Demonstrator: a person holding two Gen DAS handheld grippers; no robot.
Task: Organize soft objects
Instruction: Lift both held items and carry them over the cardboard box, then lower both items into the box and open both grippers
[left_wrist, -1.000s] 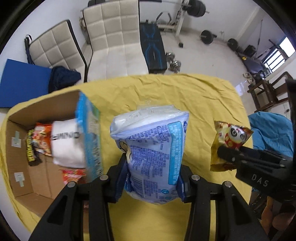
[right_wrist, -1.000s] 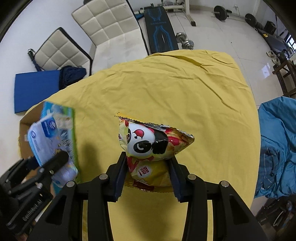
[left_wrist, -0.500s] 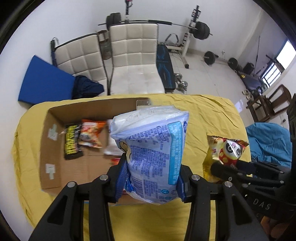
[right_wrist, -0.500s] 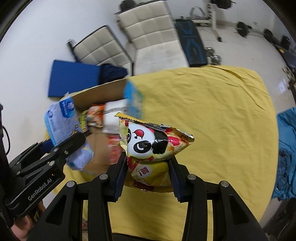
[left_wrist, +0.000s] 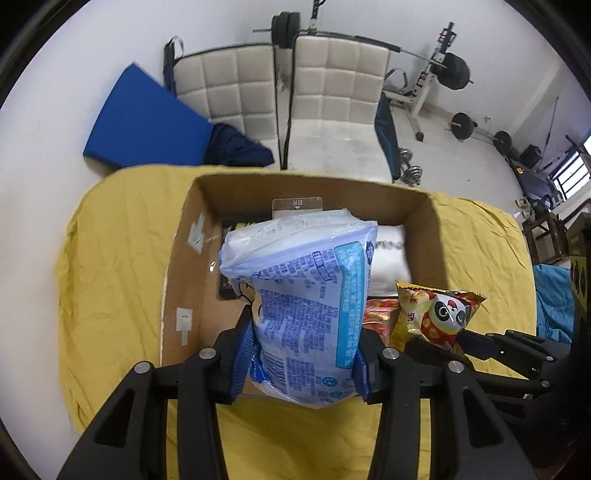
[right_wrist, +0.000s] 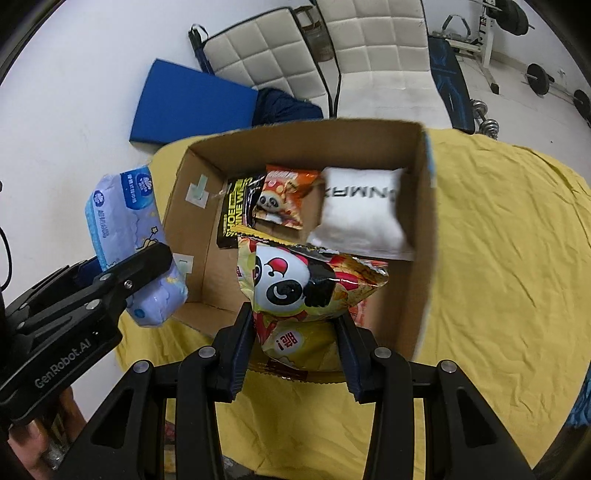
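My left gripper (left_wrist: 301, 354) is shut on a blue and white tissue pack (left_wrist: 306, 295) and holds it above the near edge of an open cardboard box (left_wrist: 184, 258). The pack also shows in the right wrist view (right_wrist: 125, 236), left of the box (right_wrist: 424, 206). My right gripper (right_wrist: 297, 332) is shut on a yellow panda snack bag (right_wrist: 295, 288) over the box's near part. The bag also shows in the left wrist view (left_wrist: 436, 314). Inside the box lie a white pillow-like pack (right_wrist: 365, 218), an orange panda snack bag (right_wrist: 284, 195) and a black and yellow packet (right_wrist: 232, 210).
The box stands on a table with a yellow cloth (right_wrist: 509, 229). Two white padded chairs (left_wrist: 332, 99) and a blue mat (left_wrist: 147, 118) stand behind the table. Gym weights (left_wrist: 454, 70) are at the back right. Blue fabric (left_wrist: 554, 295) lies to the right.
Both grippers have moved left and forward with their packs, from over the bare cloth to over the box. The box now fills the middle of both views.
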